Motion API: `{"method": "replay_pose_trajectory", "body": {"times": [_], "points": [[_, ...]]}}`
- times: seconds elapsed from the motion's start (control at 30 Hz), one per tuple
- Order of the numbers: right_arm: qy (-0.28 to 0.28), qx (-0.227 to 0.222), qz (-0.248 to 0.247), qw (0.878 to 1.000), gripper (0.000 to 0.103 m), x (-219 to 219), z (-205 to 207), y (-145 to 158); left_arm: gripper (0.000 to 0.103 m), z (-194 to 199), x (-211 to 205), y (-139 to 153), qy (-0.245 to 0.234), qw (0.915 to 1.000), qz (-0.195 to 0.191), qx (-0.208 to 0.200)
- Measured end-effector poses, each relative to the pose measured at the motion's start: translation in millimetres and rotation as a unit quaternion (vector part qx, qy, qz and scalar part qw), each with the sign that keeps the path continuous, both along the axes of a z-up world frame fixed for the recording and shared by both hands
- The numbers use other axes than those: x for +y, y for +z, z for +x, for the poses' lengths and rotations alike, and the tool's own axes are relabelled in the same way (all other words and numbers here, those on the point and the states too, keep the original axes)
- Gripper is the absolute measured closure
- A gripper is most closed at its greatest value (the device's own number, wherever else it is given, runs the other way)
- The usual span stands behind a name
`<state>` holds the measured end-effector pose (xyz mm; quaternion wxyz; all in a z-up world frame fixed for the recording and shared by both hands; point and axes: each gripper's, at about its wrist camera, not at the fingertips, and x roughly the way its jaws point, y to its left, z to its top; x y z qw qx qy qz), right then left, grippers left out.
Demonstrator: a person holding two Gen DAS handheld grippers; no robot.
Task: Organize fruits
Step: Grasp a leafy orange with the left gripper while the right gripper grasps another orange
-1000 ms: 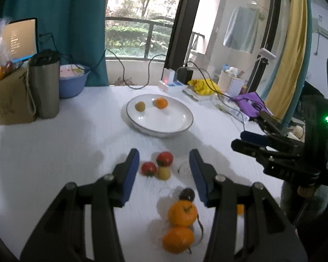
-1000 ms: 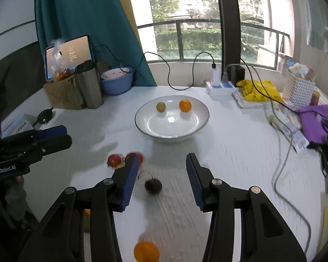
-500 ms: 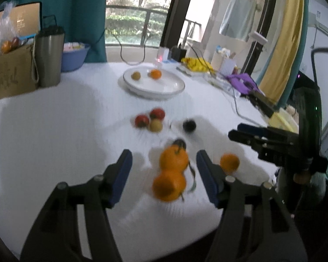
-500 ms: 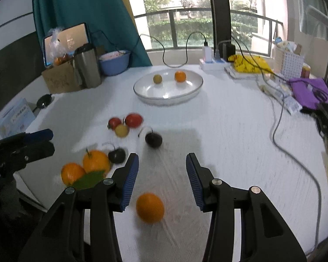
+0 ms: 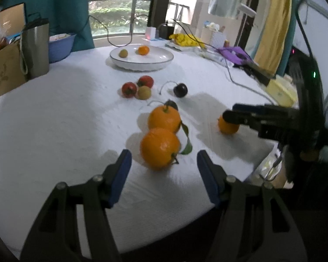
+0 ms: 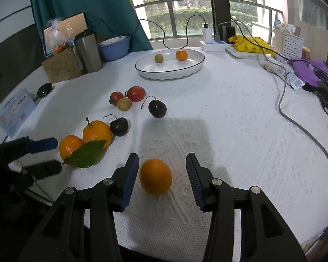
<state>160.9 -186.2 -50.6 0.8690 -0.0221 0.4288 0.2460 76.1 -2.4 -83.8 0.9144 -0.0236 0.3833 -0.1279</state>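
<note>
now each open hand-held gripper (image 5: pixel 164 168) (image 6: pixel 162 171) has an orange (image 5: pixel 160 148) (image 6: pixel 155 176) between its fingers.

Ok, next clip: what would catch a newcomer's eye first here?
Probably the bright oranges at the near edge of the white table: a lone orange sits between the open right gripper fingers, and a leafy pair of oranges lies just ahead of the open left gripper. Farther back, a white plate holds two small fruits.
</note>
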Motion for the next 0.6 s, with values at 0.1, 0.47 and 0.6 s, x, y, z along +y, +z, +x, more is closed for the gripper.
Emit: {"method": "replay_pose_trajectory", "body": {"times": [0.1, 0.47, 0.6], "points": [[0.001, 0.002, 0.001, 1.0, 0.055, 0, 0, -1, 0.039, 3, -2, -5, 0.001, 0.9999, 0.014, 0.002], [0.004, 0.019, 0.001, 1.0, 0.055, 2, -2, -14, 0.039, 9, -17, -15, -0.001, 0.9913, 0.13, -0.02], [0.009, 0.018, 0.003, 1.0, 0.055, 2, -1, -15, 0.039, 10, -21, -16, -0.005, 0.9853, 0.167, -0.039]]}}
